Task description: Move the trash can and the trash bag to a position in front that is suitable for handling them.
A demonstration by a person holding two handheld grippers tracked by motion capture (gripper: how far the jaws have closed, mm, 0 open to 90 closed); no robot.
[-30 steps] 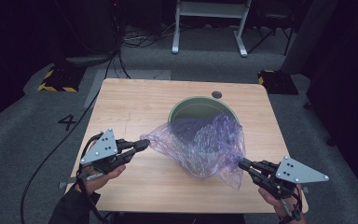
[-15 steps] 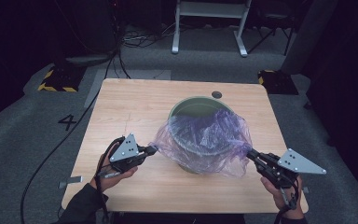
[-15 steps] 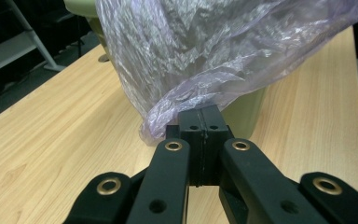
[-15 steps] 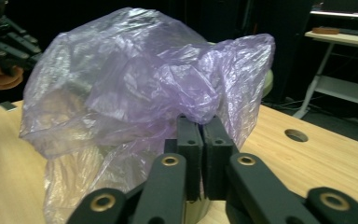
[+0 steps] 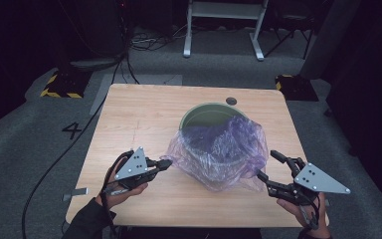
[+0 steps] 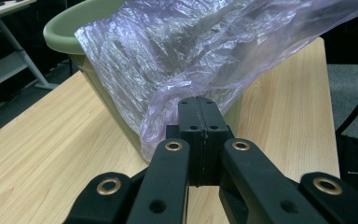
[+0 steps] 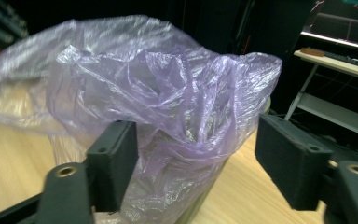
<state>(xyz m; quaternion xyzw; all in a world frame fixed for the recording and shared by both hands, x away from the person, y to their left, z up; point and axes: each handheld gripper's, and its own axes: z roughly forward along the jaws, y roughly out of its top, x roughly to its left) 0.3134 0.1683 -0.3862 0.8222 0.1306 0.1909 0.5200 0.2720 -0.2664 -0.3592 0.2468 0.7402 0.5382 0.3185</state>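
Note:
A green round bin [image 5: 205,110] stands on the wooden table [image 5: 139,114], and a crinkled purple plastic bag [image 5: 224,149] is draped over its near side. My left gripper [image 5: 166,163] lies low at the bin's left, shut on the bag's edge. In the left gripper view the closed jaws [image 6: 197,106] pinch the film [image 6: 191,51] beside the bin wall [image 6: 60,35]. My right gripper [image 5: 267,164] sits at the bag's right lower corner. Its jaws have just been opening. In the right gripper view the bag [image 7: 158,93] hangs loose between the parted pads [image 7: 196,158].
A small dark round hole [image 5: 231,100] is set in the tabletop behind the bin. A cable [image 5: 54,164] trails off the table's left side across the grey floor. A white frame [image 5: 224,20] stands on the floor beyond the table.
The left gripper has moved right toward the bin with the bag's edge. The bag now lies over the bin's near side. The right gripper's jaws have parted and released the bag.

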